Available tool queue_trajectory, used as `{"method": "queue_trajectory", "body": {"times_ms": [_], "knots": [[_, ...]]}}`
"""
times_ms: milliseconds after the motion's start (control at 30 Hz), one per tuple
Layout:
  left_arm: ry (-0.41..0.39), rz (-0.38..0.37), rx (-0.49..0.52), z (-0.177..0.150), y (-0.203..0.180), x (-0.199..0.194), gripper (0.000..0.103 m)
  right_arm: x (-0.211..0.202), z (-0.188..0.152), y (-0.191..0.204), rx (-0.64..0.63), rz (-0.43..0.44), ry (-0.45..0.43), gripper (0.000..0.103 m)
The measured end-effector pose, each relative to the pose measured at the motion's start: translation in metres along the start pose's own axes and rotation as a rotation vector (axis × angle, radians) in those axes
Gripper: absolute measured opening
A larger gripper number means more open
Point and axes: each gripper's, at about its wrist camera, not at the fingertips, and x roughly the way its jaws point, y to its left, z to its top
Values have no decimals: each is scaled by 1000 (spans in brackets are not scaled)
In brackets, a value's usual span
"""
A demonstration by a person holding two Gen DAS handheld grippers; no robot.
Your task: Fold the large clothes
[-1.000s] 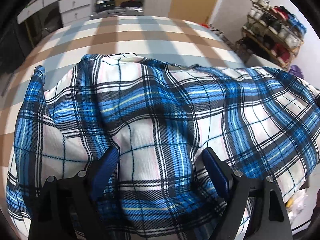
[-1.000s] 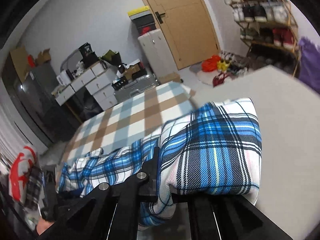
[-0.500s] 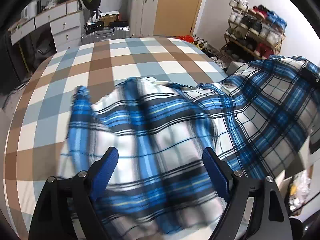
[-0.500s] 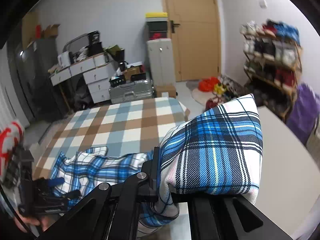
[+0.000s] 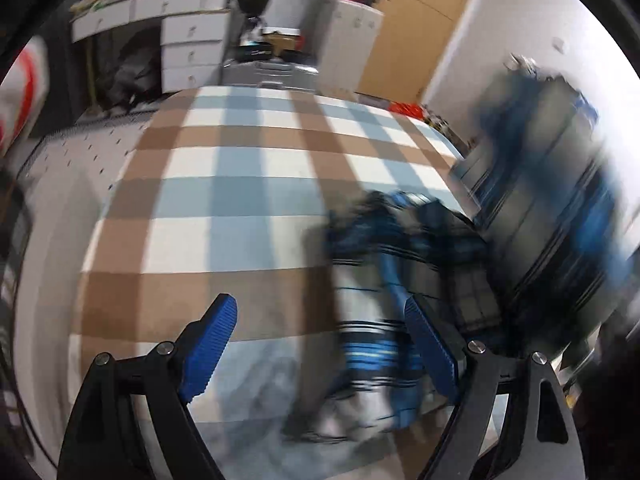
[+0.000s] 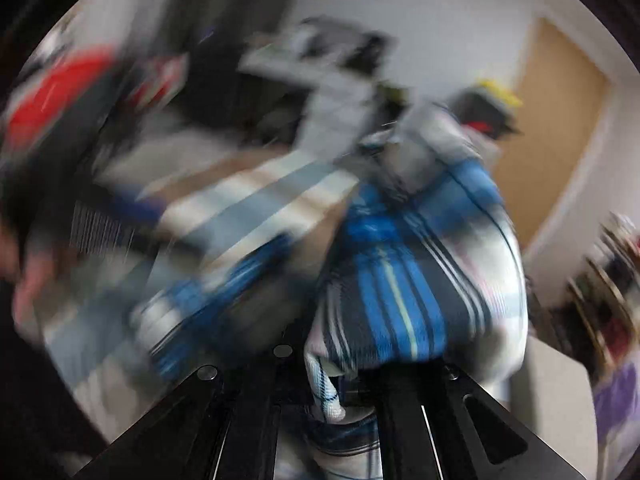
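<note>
Gripping a bunched fold of the plaid shirt (image 6: 416, 280), the right gripper (image 6: 344, 384) has jaws just starting to part, so the cloth may slip free mid-swing and collapse the fold. Nearby, the left gripper (image 5: 320, 344) stands wide and empty. Beyond it, what a second ago was shirt-covered checked bedspread (image 5: 240, 196) lies bare; the blurred shirt seems lifted rightward.

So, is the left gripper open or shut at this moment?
Open. In the left wrist view, the left gripper has its blue fingers standing wide apart, with only the checked blanket between them.
</note>
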Motion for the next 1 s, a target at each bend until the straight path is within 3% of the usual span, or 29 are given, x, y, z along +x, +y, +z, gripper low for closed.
{"method": "queue_trajectory", "body": {"times_ms": [67,133,167,233,300,467,567,667,800,933,967,1000], "knots": [[8,-37,-67,1,20,0,83,27,-12,21,-16,81,76,9],[33,-69,-101,0,28,4,83,45,-19,27,22,132,131,28],[39,-69,-103,1,29,5,83,49,-20,26,53,173,144,50],[42,-73,-92,1,23,6,83,43,-20,18,123,307,109,76],[34,-102,-84,1,15,2,83,30,-19,2,199,403,61,87],[-48,-224,-33,6,-13,-11,83,10,-34,-54,442,648,21,92],[-83,-329,19,9,-31,-19,83,4,-53,-92,604,697,-16,99],[-27,-375,116,14,-60,-9,83,10,-73,-131,779,683,-34,99],[105,-290,198,13,-97,25,83,14,-89,-175,967,703,-84,99],[222,-92,249,0,-108,62,83,12,-98,-199,1059,697,-118,99],[241,-52,255,-2,-106,68,80,13,-100,-202,1076,694,-118,100],[248,-45,262,-6,-105,68,72,13,-104,-201,1088,696,-117,101]]}}
